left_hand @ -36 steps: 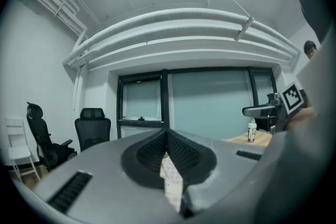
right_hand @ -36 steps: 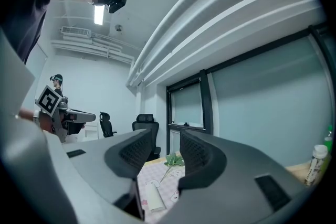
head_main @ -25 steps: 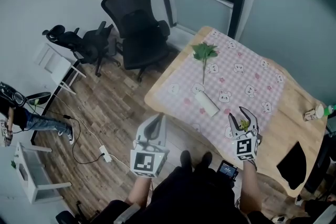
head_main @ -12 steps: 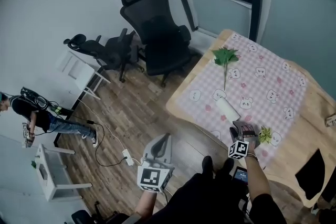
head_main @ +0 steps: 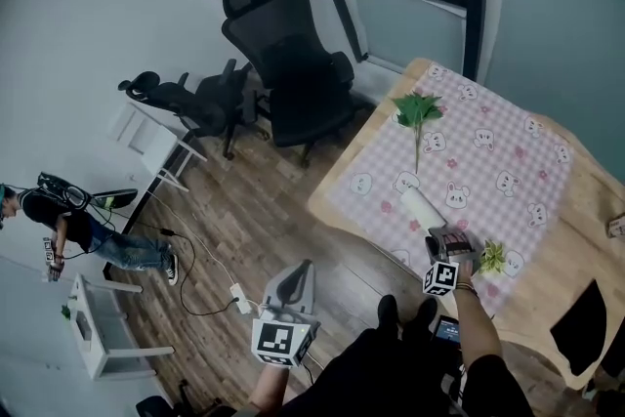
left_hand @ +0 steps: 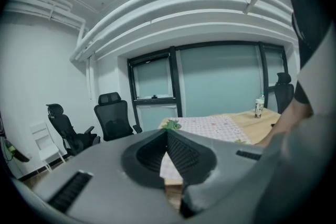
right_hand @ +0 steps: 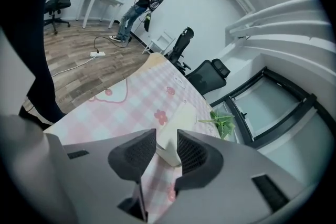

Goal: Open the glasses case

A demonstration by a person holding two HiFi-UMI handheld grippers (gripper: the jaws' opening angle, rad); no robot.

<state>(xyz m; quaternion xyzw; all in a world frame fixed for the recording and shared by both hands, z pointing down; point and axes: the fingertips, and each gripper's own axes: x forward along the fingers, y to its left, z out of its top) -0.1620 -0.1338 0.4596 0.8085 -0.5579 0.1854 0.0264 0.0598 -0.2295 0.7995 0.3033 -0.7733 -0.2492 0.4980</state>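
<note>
So compared to a second ago, the right gripper (head_main: 444, 237) no longer has the small green sprig (head_main: 491, 257) between its jaws. The sprig lies on the pink-and-white checked tablecloth (head_main: 488, 161) just beside it, and the gripper sits at the near end of the white oblong glasses case (head_main: 421, 206) instead.

The head view only shows the right gripper up against the case, and its jaws are too small to read there. The right gripper view fills that in. The right gripper (right_hand: 167, 134) has its jaws narrowed onto the near end of the glasses case (right_hand: 176, 128), and both ribbed pads look to be touching it. The case lies flat on the cloth near the table's front edge, lid still down, pointing toward the long leafy green stem (head_main: 418, 109).

The left gripper (head_main: 305, 269) hangs off the wooden table (head_main: 576, 239), over the floor. The left gripper view shows the left gripper (left_hand: 168, 132) with its tips pressed together and nothing in them. That view also catches a small bottle (left_hand: 259, 106) at the far end of the table.

A black flat thing (head_main: 576, 327) on the table's right side is hard to identify. The black office chair (head_main: 293, 63) stands behind the table.
</note>
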